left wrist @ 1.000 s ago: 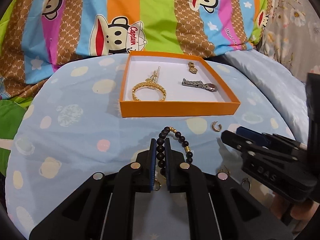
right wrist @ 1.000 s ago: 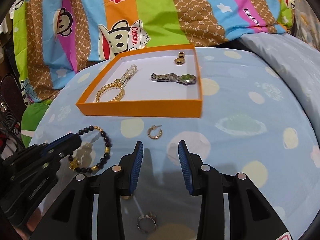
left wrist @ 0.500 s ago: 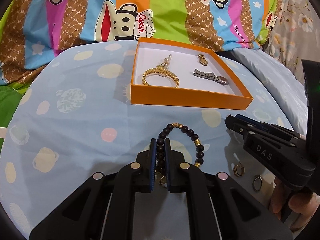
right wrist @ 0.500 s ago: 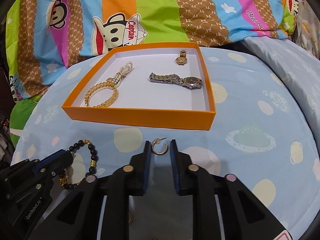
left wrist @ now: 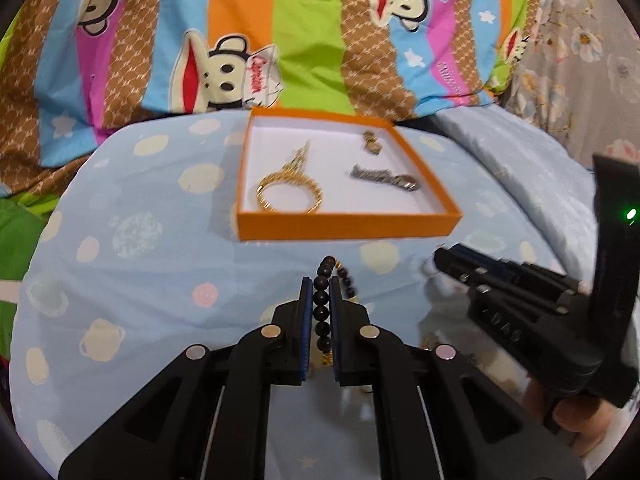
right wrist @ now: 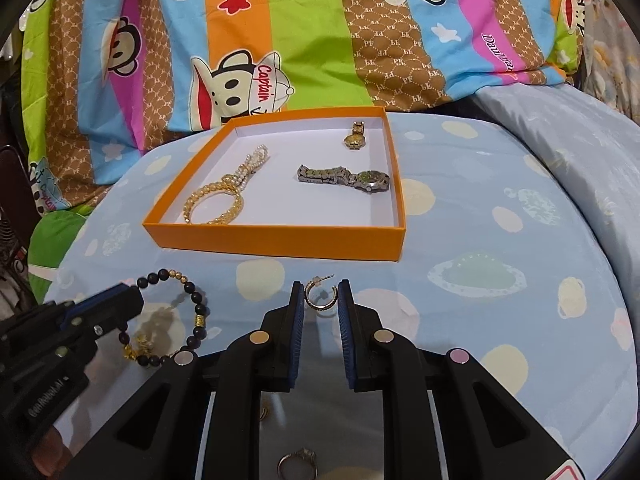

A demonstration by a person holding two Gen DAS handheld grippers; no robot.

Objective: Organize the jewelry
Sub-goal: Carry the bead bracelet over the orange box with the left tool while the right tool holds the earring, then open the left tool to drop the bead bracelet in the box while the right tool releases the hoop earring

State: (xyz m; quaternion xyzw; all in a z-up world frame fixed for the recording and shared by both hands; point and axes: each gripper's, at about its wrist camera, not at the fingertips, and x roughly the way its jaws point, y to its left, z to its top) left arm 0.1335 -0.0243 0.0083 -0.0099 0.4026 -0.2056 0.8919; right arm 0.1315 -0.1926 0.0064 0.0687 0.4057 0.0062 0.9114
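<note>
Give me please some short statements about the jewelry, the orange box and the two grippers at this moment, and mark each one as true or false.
1. The left gripper is shut on the black bead bracelet. True.
2. The hoop earring already lies inside the orange box. False: it sits between the fingers of the right gripper, in front of the box.
3. The silver watch lies inside the box. True.
4. The box holds nothing on its left side. False: a gold bracelet and a pearl strand lie there.
5. The right gripper's jaws are fully closed with nothing between them. False: a gap remains and the earring is in it; whether the pads grip it is unclear.
</note>
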